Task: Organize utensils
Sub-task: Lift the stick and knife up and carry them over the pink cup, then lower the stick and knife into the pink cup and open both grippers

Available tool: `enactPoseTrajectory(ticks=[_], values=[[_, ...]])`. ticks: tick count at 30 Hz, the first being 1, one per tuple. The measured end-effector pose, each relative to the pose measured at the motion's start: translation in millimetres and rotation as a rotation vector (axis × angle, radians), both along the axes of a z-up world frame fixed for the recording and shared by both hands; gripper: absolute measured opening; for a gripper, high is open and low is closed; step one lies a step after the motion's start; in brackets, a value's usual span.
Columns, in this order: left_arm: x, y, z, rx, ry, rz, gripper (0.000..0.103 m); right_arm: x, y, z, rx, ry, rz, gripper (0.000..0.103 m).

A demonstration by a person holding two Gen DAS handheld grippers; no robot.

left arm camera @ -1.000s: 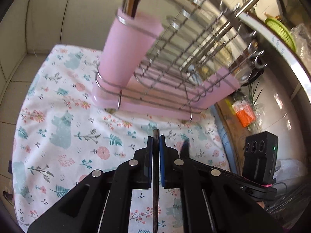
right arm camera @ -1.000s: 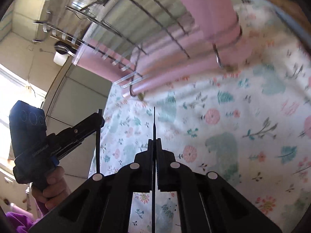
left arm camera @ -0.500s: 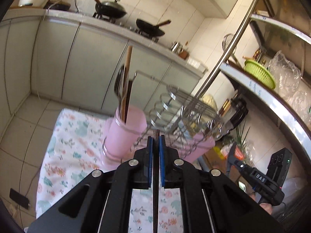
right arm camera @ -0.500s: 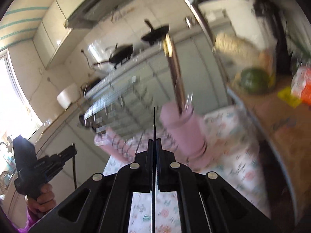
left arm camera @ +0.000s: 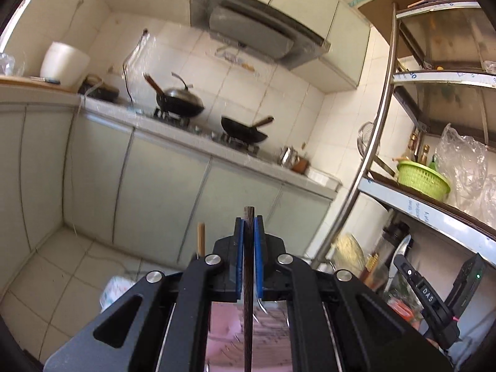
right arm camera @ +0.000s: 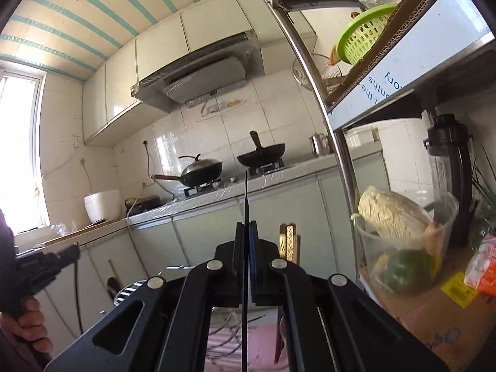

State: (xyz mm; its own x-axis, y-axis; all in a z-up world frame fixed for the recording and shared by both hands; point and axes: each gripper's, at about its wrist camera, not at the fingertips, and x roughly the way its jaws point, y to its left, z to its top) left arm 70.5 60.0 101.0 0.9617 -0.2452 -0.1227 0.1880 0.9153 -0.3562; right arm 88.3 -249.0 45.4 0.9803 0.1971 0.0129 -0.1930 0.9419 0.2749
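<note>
My left gripper (left arm camera: 249,220) is shut on a dark wooden chopstick (left arm camera: 248,294) that runs back between the blue pads. My right gripper (right arm camera: 246,224) is shut on a thin black chopstick (right arm camera: 245,198) whose tip sticks far out past the pads. Both point up and away from the table. The pink dish rack (left arm camera: 269,338) shows only as a blurred patch under the left gripper, and under the right gripper (right arm camera: 260,350). Wooden utensil tops (right arm camera: 288,241) stand just right of the right gripper. One wooden tip (left arm camera: 201,238) stands left of the left gripper.
A kitchen counter with two woks (left arm camera: 245,130) runs along the far wall under a range hood (left arm camera: 257,28). A steel shelf rack (left arm camera: 381,142) with a green basket (left arm camera: 423,181) stands at the right. The other gripper shows at each view's edge (left arm camera: 434,307) (right arm camera: 37,266).
Both grippers tilted sharply upward: the views swung from the floral cloth and pink rack up to the counter, wall and ceiling. Each kept its chopstick.
</note>
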Motion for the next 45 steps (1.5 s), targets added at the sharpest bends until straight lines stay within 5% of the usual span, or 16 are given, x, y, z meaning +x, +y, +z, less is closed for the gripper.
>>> enactPoseTrajectory(ticks=[11,21,38,45], values=[[29.0,-13.1,3.4,0.071,-0.151,0.104,0.006,21.0,17.7,-31.6,-0.119,0.001,-0.043,0.002],[37.5,-34.3,-25.4,0.169,-0.265,0.181,0.006,15.9,25.2,-54.7,-0.139,0.034,-0.041,0.002],[23.9,-38.0,-93.9,0.187,-0.004,0.096,0.006,6.3,22.8,-86.5,-0.088,0.196,-0.053,0.002],[20.9,-41.3,-96.8,0.213,0.023,0.085,0.006,6.8,24.3,-87.6,-0.084,0.248,-0.035,0.004]])
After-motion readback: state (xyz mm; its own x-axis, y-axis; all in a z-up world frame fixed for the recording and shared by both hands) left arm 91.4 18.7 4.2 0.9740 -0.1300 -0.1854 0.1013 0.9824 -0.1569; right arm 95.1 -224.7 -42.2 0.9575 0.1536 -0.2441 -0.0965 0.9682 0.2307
